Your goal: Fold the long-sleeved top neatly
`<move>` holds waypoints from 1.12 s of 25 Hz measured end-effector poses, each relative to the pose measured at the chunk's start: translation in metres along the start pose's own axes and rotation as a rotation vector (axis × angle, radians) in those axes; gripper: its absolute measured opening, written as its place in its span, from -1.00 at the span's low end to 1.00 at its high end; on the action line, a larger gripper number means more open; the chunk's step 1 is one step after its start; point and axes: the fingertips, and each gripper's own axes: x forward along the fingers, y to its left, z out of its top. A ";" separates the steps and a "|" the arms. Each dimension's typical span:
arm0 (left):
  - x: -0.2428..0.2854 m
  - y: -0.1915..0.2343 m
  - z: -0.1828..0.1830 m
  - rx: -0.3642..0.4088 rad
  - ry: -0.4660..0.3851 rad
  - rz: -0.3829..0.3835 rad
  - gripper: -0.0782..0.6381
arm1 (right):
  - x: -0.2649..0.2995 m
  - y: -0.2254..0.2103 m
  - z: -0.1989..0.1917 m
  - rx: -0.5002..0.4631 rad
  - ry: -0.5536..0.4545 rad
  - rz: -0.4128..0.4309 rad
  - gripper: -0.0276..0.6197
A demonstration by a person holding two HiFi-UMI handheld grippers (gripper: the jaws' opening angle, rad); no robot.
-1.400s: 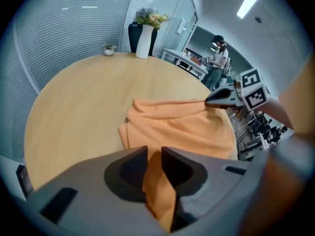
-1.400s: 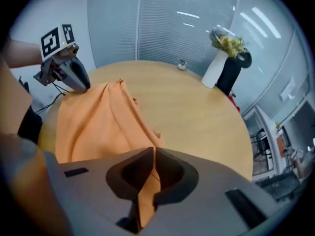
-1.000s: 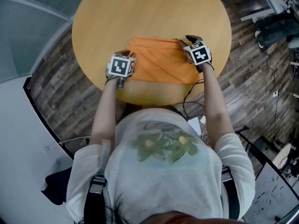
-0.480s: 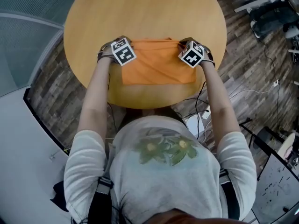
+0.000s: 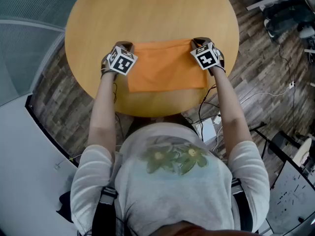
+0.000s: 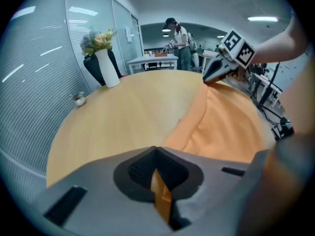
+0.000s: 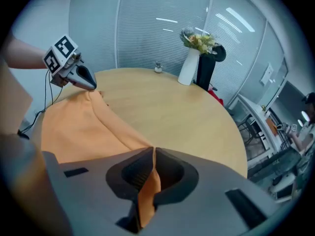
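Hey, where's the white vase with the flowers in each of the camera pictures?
Head view: not in it.
Left gripper view: the vase is upper left, near the far edge of the table.
Right gripper view: the vase is at the top, a little right of centre, again near the far edge.
Shared landmark: the orange top, lying on the table in all three views.

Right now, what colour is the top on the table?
The top is plain orange; clearest in head view.

Pale short-sleeved tee [image 5: 172, 195] (green floral print [image 5: 172, 156]), black shoulder straps [image 5: 101, 203]
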 end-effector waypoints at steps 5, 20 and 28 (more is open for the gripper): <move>0.013 0.008 -0.010 -0.054 0.017 0.090 -0.77 | 0.035 0.002 -0.019 0.028 0.097 -0.002 -0.82; -0.087 -0.005 -0.057 -0.697 -0.229 0.058 -0.60 | -0.074 0.043 -0.030 0.439 -0.175 -0.061 -0.57; -0.095 -0.043 -0.085 -0.711 -0.201 -0.050 -0.39 | -0.082 0.142 -0.030 0.428 -0.168 0.046 -0.55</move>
